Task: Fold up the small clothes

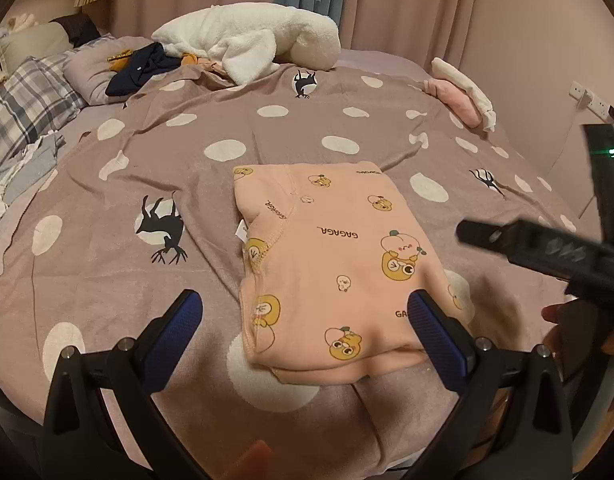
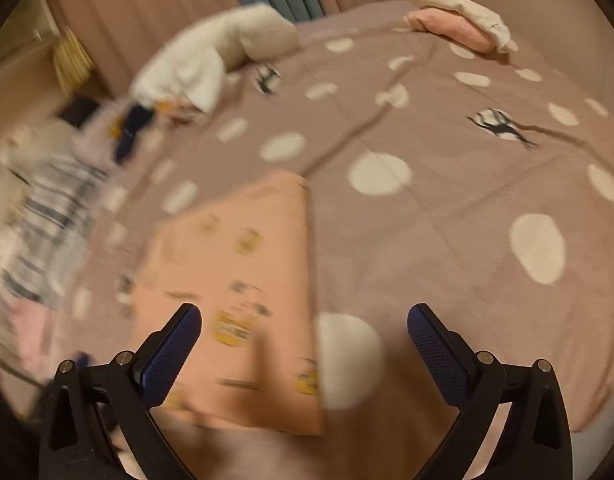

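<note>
Lying folded flat on the bed, a peach garment (image 1: 327,256) with cartoon prints, ahead of and partly between the left gripper's (image 1: 305,316) jaws. Long axis running away from those jaws toward the far side of the bed; near folded edge just in front of them, right-hand blue pad over its near right corner, left-hand pad over bare bedspread (image 1: 107,184) beside its left edge. Jaws standing wide apart, clamped on nothing.

Seen from the right gripper (image 2: 305,326), though blurred: same garment (image 2: 231,276) ahead and to the left of the jaws, left pad over it, right pad over bedspread well clear of it. Jaws wide apart too, empty. Right gripper (image 1: 547,248) also showing at the right edge of the left wrist view, just beside the garment's right side.

Judged: fold looking finished, or one more halving along the long axis possible; left gripper better centred on the near edge, hence nearer for a pinch there.

Farther off: small folded stack (image 1: 463,96) at the far right, white plush blanket (image 1: 247,44) and dark clothing (image 1: 141,68) at the far left.
</note>
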`<state>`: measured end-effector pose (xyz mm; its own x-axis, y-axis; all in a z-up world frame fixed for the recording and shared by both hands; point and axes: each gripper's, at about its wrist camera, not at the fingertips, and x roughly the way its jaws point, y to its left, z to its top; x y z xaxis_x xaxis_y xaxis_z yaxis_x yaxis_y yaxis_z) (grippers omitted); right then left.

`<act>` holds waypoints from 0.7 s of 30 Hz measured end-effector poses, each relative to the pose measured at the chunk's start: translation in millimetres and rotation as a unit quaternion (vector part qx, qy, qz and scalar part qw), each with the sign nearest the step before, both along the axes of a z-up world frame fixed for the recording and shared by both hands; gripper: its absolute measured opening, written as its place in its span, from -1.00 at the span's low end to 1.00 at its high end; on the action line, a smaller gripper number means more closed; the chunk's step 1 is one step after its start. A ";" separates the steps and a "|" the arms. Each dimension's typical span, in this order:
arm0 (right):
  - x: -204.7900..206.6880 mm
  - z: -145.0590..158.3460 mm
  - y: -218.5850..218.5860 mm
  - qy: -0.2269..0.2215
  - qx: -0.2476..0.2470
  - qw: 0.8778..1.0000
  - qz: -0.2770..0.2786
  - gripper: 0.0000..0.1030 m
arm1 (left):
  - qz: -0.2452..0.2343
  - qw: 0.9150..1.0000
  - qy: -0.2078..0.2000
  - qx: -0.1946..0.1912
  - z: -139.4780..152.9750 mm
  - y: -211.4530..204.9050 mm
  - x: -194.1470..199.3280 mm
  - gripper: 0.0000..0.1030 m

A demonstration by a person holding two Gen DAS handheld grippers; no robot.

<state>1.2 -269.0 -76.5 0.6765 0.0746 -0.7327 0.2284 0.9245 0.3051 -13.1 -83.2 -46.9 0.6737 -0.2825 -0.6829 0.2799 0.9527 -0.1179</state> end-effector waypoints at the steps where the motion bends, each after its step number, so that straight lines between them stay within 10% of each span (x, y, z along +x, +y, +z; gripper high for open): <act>1: 2.3 -2.9 0.6 0.014 -0.010 1.000 -0.005 0.98 | -0.001 1.000 0.003 0.000 -0.6 -0.4 -0.1 0.99; 21: 12.9 -13.5 11.6 0.043 -0.028 0.999 -0.001 0.98 | 0.016 0.999 0.039 0.015 -19.9 -2.6 10.8 0.99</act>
